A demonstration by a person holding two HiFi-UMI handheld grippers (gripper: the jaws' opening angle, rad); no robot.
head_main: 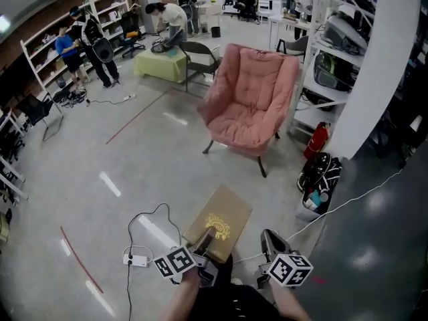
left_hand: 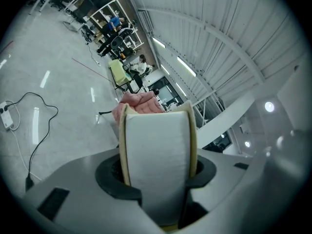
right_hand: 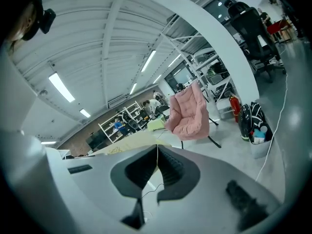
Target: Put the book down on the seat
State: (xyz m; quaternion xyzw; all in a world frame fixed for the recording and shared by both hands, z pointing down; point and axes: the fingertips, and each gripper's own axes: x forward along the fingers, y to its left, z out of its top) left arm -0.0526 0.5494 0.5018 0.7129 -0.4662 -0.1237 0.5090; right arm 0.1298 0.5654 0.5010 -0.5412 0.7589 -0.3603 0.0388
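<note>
1. book (head_main: 219, 223): tan cover with a gold emblem, held in the air above the grey floor (head_main: 134, 159), well short of the chair; cover faces up in the head view; in the left gripper view the white page edge (left_hand: 157, 155) fills the gap between the jaws
2. left gripper (head_main: 206, 241): clamped on the book's near end, one jaw on each cover; marker cube (head_main: 175, 263) just behind it
3. right gripper (head_main: 271, 241): just right of the book, not touching it; jaws together tip to tip with nothing between them in the right gripper view (right_hand: 157, 160); book's cover shows to its left there (right_hand: 129, 146)
4. pink chair (head_main: 251, 95): padded, on dark legs, straight ahead of the book; seat (head_main: 244, 127) bare
5. white power strip (head_main: 138, 259) with black cable on the floor left of the grippers
6. red fire extinguisher (head_main: 316, 140) and black bag (head_main: 321, 171) right of the chair, by the white column (head_main: 374, 79)
7. people stand by shelves at the far back left
</note>
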